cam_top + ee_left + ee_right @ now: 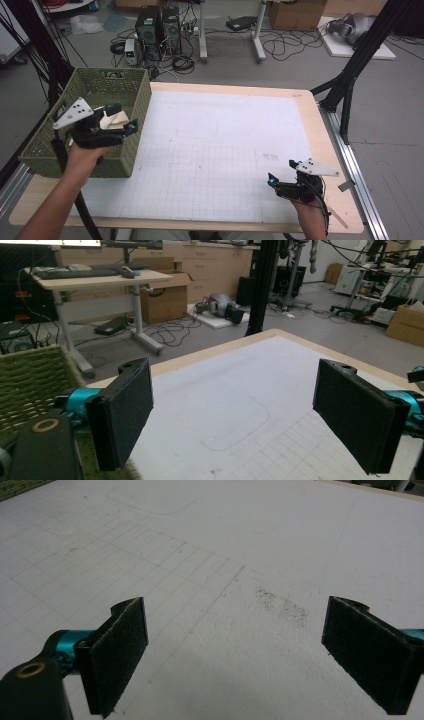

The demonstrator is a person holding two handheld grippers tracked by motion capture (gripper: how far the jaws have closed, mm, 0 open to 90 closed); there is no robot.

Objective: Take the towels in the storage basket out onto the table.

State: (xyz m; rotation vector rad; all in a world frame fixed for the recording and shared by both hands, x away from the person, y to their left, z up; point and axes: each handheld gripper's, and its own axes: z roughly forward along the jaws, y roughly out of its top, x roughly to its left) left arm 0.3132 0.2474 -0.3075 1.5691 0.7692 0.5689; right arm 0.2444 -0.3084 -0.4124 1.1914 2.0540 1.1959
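1. your left gripper (119,118) hangs over the right side of the green woven basket (47,141), jaws spread wide with nothing between them.
2. a pale, crumpled thing (113,120) sits just below those jaws inside the basket; it looks like cloth or paper, though the high view is too coarse to be sure.
3. that reads as a drop-off done: the item is in the basket and released.
4. your right gripper (283,171) rests low near the front right of the white gridded mat (225,150), also wide open and empty.
5. the mat carries no further items, so little seems left beyond pulling your left hand clear.
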